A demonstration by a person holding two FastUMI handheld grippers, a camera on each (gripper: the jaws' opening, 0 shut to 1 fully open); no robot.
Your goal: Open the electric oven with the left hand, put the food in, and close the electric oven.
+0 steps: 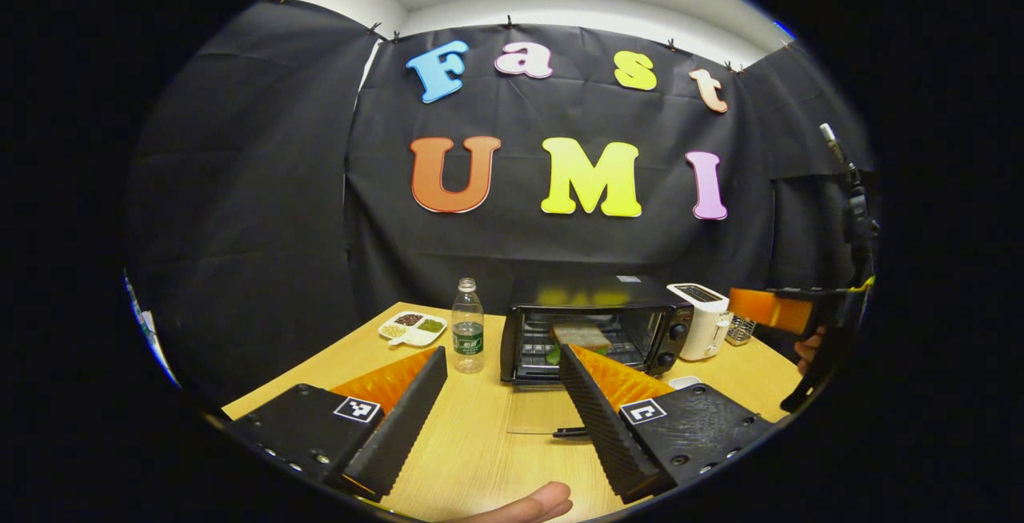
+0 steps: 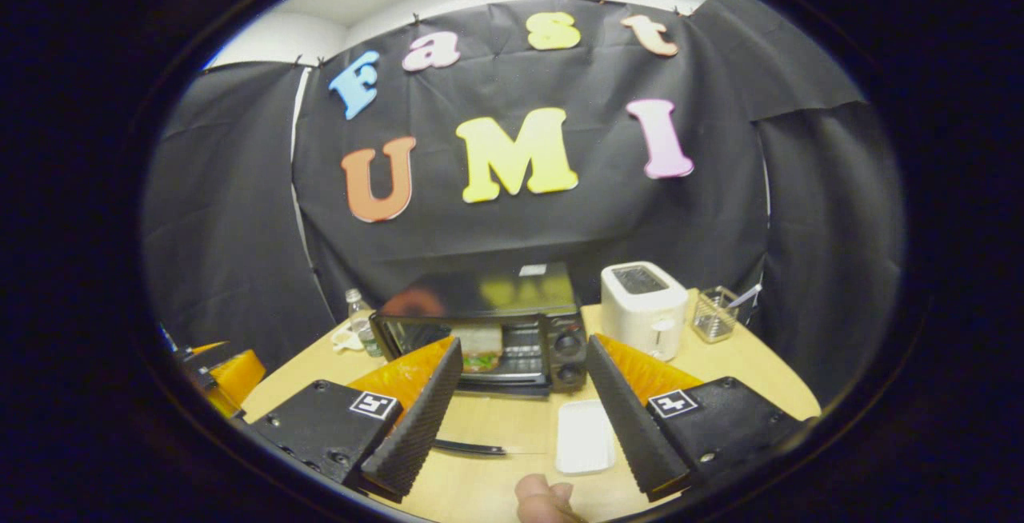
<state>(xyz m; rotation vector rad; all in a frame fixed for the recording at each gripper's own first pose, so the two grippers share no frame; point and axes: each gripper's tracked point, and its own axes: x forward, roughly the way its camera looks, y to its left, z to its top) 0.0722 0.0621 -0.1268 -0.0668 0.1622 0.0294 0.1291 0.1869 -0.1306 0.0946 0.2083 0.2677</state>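
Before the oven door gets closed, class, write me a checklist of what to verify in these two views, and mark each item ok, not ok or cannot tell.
1. Food is inside: ok. The sandwich sits on the rack inside the electric oven.
2. Door path is free: ok. The glass door lies folded down flat on the table, with nothing on it.
3. Left tool is free to push: ok. Its jaws stand open and hold nothing.
4. Right tool is out of the way: ok. It is open, back from the oven.
5. White tray clears the door swing: cannot tell.
6. Water bottle stands clear: ok, upright to the oven's left.
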